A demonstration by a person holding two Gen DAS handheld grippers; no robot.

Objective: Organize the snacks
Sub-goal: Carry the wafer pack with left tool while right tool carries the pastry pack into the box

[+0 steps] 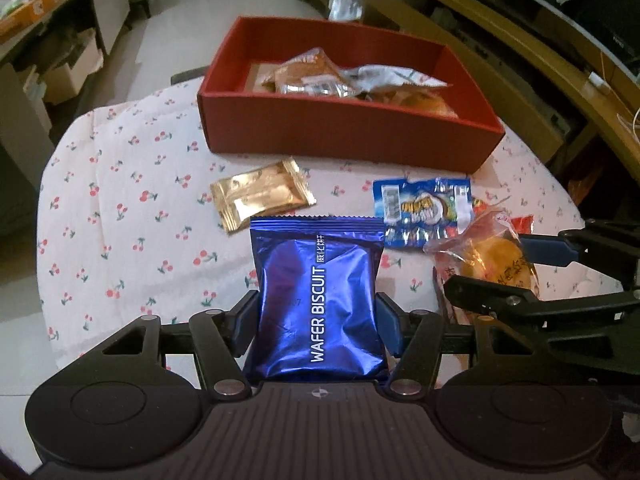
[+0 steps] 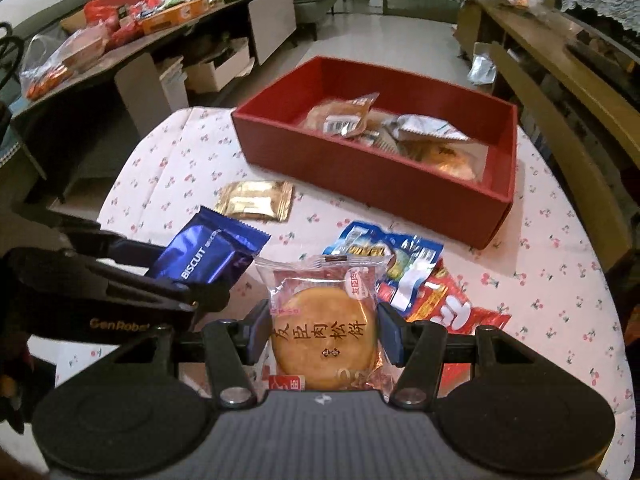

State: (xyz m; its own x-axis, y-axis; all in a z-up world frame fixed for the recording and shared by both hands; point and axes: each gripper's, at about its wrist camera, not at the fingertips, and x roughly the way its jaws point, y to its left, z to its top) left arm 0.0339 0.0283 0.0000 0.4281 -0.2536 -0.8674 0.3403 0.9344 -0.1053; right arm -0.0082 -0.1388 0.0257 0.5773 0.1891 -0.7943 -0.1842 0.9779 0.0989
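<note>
- The blue wafer biscuit packet (image 1: 318,300) is clamped between the blue pads of the left gripper (image 1: 318,322), standing upright between them, lifted clear of the cloth.
- In the right wrist view the same packet (image 2: 208,258) is seen tilted, held off the table by the left gripper (image 2: 188,280).
- The clear-wrapped round pastry (image 2: 324,328) is gripped by the right gripper (image 2: 324,330), a pad pressed against each side of the wrapper.
- From the left wrist view that pastry (image 1: 492,260) is seen pinched in the right gripper (image 1: 508,276), near the table's right edge.
- A gold packet (image 1: 262,194) is left lying flat on the cloth, between the wafer packet and the box's near wall.
- A blue packet with a cartoon print (image 1: 424,210) lies to the right of the gold one, just before the box's near right corner.
- A red packet (image 2: 452,308) is seen partly under the blue cartoon one, just beside the right gripper's right pad.
- The red box (image 1: 348,128) is set toward the table's far edge, with several wrapped snacks (image 1: 320,76) piled inside.
- Everything is carried on a round table under a cherry-print cloth (image 1: 120,184).
</note>
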